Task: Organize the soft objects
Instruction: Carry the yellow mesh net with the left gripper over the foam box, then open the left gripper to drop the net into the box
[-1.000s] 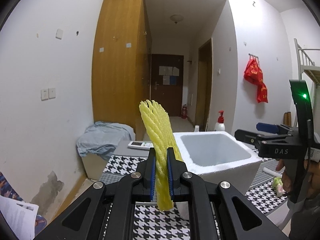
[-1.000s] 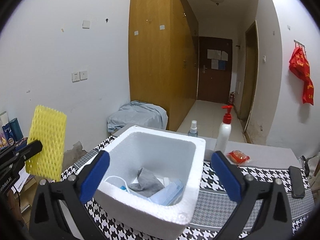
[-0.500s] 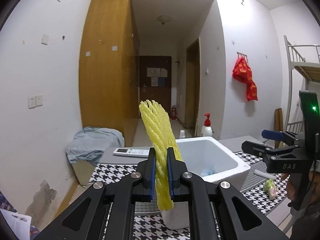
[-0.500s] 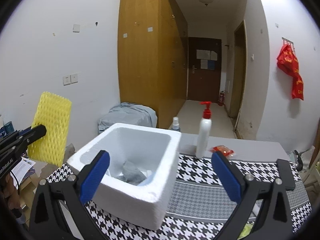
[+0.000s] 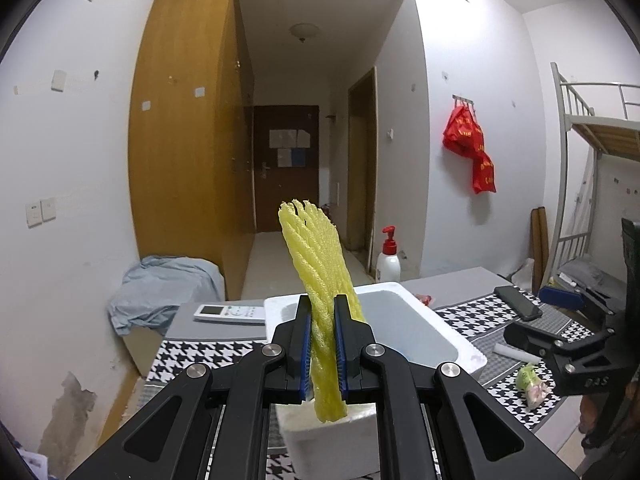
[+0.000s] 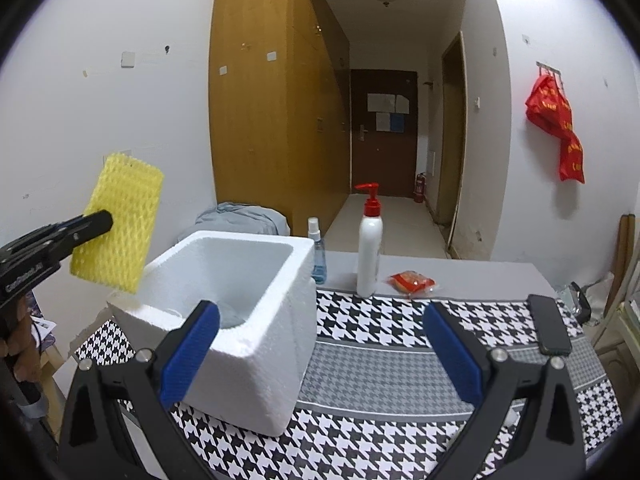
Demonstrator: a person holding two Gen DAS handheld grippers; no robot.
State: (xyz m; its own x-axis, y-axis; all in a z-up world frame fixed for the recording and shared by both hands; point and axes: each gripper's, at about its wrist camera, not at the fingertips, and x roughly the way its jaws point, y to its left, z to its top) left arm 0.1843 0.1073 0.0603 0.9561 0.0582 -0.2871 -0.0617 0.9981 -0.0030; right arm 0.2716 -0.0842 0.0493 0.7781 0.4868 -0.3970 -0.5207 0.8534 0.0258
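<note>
My left gripper (image 5: 322, 344) is shut on a yellow foam net sleeve (image 5: 316, 276) and holds it upright just above the near left rim of a white foam box (image 5: 432, 336). In the right wrist view the sleeve (image 6: 120, 220) hangs at the box's left edge (image 6: 256, 320), held by the left gripper (image 6: 96, 220). Grey cloth shows inside the box. My right gripper (image 6: 320, 348) is open and empty, in front of the box over the houndstooth cloth (image 6: 400, 360). It also shows at the right of the left wrist view (image 5: 568, 344).
A white pump bottle (image 6: 370, 248), a small blue spray bottle (image 6: 318, 256) and a red packet (image 6: 412, 281) stand behind the box. A black phone (image 6: 550, 328) lies at the right. A remote (image 5: 230, 313) and a green-white wrapped item (image 5: 530, 384) lie on the table.
The left gripper has carried the yellow sleeve right, closer to the box's left rim. The right gripper has drawn back and lower; the box now sits further left in its view.
</note>
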